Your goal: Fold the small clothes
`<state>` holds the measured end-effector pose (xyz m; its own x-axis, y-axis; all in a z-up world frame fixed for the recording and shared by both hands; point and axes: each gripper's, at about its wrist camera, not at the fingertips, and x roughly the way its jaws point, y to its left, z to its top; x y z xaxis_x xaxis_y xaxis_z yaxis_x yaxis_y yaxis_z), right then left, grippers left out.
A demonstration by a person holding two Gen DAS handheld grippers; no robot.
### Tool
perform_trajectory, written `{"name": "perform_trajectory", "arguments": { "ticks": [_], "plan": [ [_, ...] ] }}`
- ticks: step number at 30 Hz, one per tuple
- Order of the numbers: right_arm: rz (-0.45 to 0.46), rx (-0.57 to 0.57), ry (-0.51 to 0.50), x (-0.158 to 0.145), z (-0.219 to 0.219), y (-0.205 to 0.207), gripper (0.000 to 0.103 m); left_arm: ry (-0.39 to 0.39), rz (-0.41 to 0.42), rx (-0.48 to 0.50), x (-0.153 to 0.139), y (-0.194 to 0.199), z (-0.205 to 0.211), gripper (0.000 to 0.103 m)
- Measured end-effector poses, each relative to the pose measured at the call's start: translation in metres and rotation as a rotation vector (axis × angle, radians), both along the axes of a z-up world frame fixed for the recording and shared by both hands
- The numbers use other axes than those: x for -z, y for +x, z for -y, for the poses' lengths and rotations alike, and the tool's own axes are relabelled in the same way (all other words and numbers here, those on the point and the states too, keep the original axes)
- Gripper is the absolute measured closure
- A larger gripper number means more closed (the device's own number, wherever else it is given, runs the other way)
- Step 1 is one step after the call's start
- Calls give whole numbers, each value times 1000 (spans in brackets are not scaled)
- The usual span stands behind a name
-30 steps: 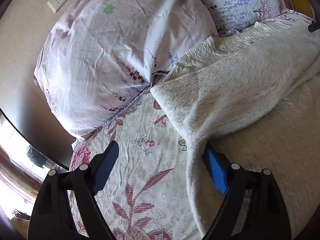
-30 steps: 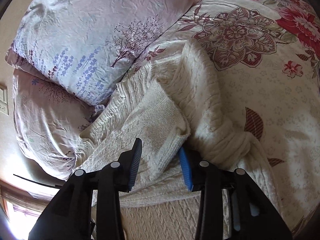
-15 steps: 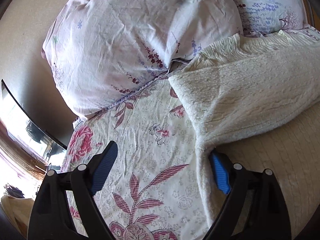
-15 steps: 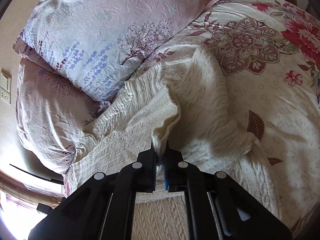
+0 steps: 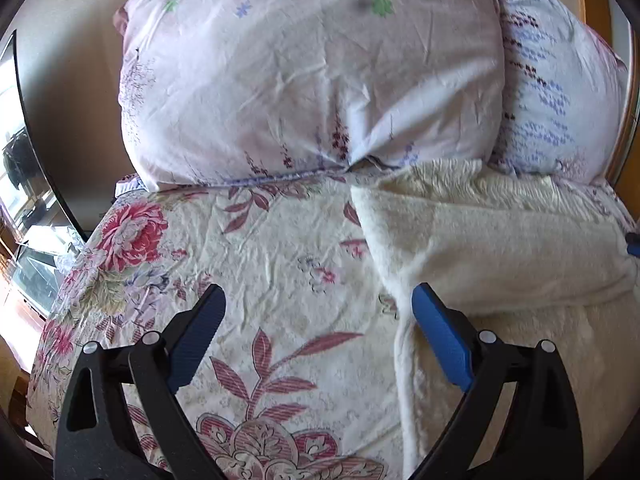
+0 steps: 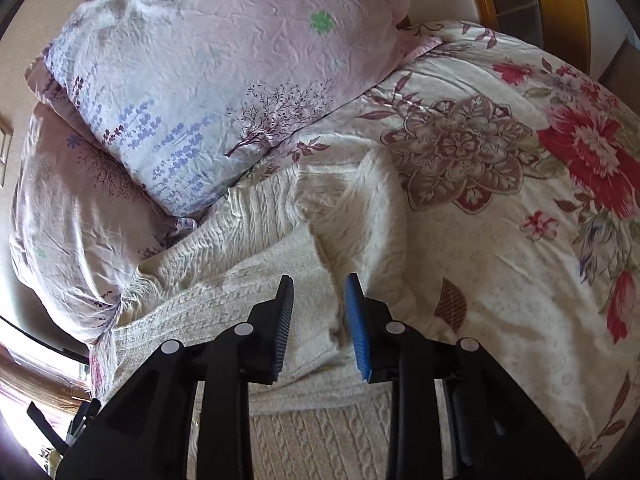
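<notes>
A cream knitted sweater point(image 6: 280, 292) is lying on the bed's floral cover point(image 5: 256, 264), its top edge resting against two pale pillows point(image 5: 312, 80). The left gripper point(image 5: 316, 320) is hovering with its jaws wide and just opening further, nothing between them, its blue pad beside the sweater's folded edge. The right gripper point(image 6: 320, 312) is standing over the folded sleeve, its jaws having just parted, narrowly apart and gripping nothing.
</notes>
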<state>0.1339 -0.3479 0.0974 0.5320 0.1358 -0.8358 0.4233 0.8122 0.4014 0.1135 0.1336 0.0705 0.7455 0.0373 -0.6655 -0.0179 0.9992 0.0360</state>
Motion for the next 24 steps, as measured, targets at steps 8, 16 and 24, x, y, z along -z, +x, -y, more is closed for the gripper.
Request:
{"name": "perform_trajectory", "arguments": {
  "ticks": [8,16,24],
  "plan": [
    [36,-215,-9,-1,-41,23,75,-212,-76,74,5,68,1,12],
    [-63,-245,2,18,-52,34,70,-283,-244,87,49,132,9,59],
    [-58,-198,63,22,-40,32,70,-250,-222,24,54,149,5,92]
  ]
}}
